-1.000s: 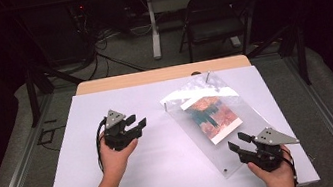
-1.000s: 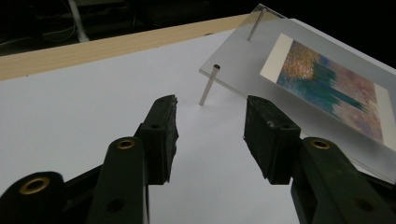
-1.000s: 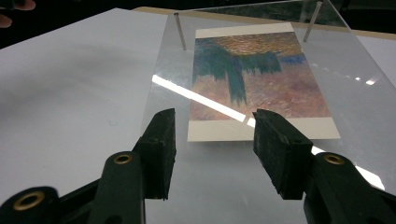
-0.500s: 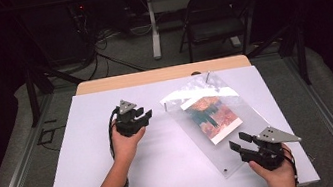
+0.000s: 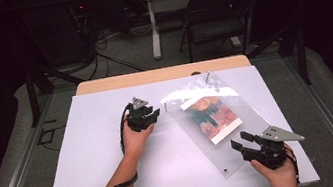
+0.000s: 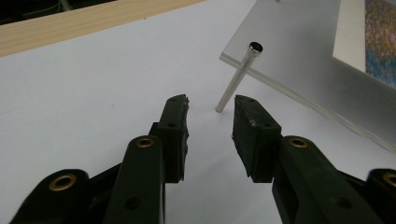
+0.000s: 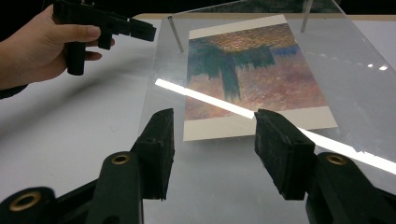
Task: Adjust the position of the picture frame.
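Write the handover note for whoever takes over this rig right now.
Left tongs: open, jaws just closing in, nothing between them; aimed at the foot of the metal standoff pin at the acrylic frame's near-left corner.
Right tongs: open, parked at the frame's near edge, gripping nothing.
The frame lies on the white table, tilted on its pins, with the art print under the clear sheet.
Done: approach only.
Left: grip the pin, then go on.
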Demonstrator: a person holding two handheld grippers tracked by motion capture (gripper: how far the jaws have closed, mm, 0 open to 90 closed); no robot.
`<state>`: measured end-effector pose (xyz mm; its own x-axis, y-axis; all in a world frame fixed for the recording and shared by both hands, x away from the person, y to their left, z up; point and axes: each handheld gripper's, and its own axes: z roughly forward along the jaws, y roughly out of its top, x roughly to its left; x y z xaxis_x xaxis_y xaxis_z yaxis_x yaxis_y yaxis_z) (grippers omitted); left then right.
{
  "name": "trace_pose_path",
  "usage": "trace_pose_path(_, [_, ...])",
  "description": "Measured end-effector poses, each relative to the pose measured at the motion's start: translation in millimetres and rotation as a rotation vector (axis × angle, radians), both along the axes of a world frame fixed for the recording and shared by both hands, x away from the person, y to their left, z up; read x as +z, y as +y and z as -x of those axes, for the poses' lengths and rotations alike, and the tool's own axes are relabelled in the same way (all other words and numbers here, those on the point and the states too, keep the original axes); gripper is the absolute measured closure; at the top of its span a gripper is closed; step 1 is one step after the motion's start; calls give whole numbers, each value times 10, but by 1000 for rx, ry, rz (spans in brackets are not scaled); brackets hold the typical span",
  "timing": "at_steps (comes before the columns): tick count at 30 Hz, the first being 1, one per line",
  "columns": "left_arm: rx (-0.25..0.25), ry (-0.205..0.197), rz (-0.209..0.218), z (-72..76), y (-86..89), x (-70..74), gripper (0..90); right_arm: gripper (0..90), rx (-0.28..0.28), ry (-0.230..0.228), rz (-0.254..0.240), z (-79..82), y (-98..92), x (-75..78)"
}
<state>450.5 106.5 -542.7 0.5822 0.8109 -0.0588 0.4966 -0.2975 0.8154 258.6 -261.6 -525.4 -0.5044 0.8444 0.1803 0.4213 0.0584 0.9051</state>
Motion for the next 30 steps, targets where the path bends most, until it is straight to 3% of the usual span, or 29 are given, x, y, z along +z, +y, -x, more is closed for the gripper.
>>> trace_pose_path(6, [-32,13,-23,-66,-91,-41,661,471,-5,-5,-14,-1,-24,4])
trace_pose_path(16, [-34,36,-39,-149,-177,-100,695,466,-10,10,-30,-8,-50,-1])
trace_pose_path(30, [-52,16,-46,-229,-273,-147,739,465,-17,20,-47,-17,-76,-9])
